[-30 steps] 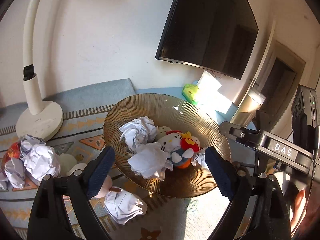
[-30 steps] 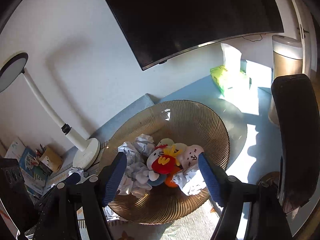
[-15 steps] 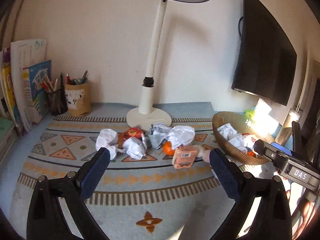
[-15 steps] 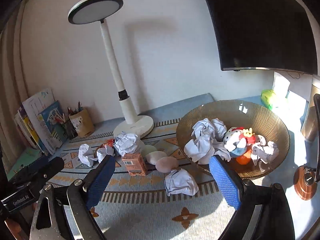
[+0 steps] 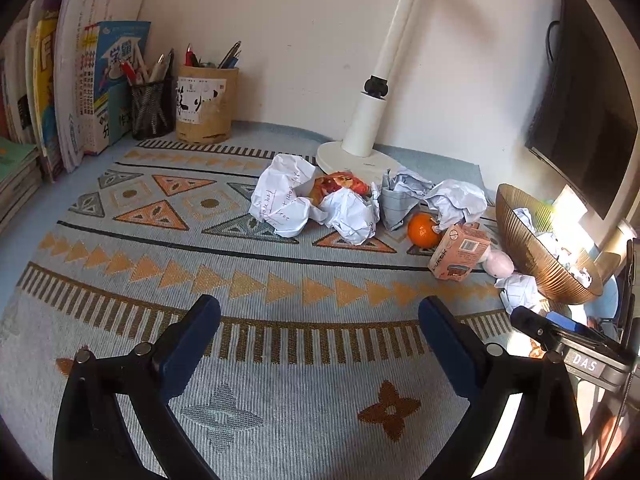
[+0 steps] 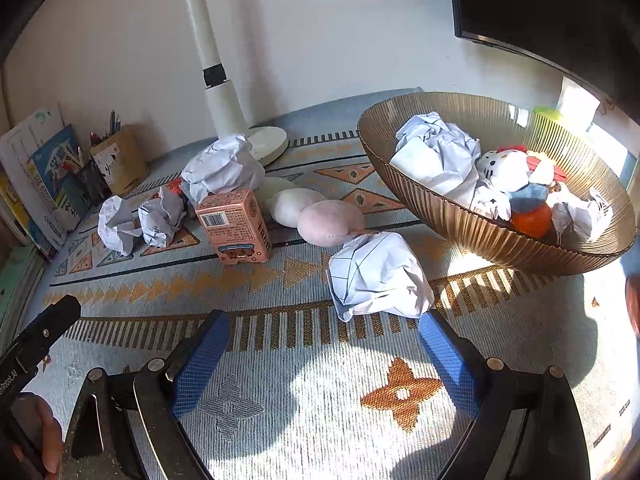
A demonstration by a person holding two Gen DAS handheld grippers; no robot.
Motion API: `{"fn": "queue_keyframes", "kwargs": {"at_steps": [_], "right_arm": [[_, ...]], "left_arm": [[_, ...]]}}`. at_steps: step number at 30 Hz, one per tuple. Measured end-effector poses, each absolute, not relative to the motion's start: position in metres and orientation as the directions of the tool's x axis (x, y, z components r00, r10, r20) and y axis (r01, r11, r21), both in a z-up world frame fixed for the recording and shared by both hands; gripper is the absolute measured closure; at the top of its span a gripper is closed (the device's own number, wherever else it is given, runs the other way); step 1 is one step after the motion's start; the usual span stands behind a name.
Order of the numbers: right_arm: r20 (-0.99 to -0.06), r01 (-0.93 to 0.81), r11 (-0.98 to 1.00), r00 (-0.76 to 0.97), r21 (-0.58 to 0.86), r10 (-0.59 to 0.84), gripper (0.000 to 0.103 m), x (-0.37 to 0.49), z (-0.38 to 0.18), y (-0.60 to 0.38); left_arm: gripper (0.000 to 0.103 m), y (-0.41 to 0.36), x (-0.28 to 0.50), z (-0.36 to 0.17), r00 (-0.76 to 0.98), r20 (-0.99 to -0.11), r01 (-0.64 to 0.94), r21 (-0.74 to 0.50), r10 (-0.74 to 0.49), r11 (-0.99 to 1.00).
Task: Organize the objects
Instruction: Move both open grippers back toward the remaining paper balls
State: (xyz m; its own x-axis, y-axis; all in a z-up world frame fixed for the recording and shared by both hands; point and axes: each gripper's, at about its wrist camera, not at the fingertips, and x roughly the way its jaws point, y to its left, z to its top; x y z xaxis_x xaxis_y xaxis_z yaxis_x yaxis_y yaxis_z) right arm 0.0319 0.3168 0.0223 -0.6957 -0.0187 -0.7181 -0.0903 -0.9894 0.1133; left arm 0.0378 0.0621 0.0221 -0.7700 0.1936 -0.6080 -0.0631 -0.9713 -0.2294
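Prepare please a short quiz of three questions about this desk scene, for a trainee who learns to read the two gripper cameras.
1. True or false: the right gripper is shut on a paper ball.
2. Multiple choice: the orange fruit on the mat lies nearest to which thing? A) the pen holder B) the pink carton C) the books
3. Fill in: the Hello Kitty plush lies inside the ribbed ______.

Key:
1. False. Both the right and the left gripper are open and hold nothing; the crumpled paper ball lies on the mat just ahead of the right fingers.
2. B
3. bowl
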Motion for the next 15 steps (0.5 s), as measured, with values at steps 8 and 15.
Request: {"fn": "queue_keyframes", "kwargs": {"at_steps": [8, 15], "right_arm": [[-0.706, -0.061, -0.993, -0.707, 0.103, -0.029, 0.008, 0.036, 0.025, 0.312], [-0.733, -0.031, -0.965, -0.657, 0.262, -0.178, 0.008, 0.014, 0.034, 0.319]], "left_arm": [[0.004, 0.060, 0.038, 0.021, -0.765, -0.612, -0.057, -0.246, 0.200, -0.968], [0.004, 0.050, 0.020, 0.028, -0.710, -0.647, -0.076, -0.321, 0.277, -0.944]]}}
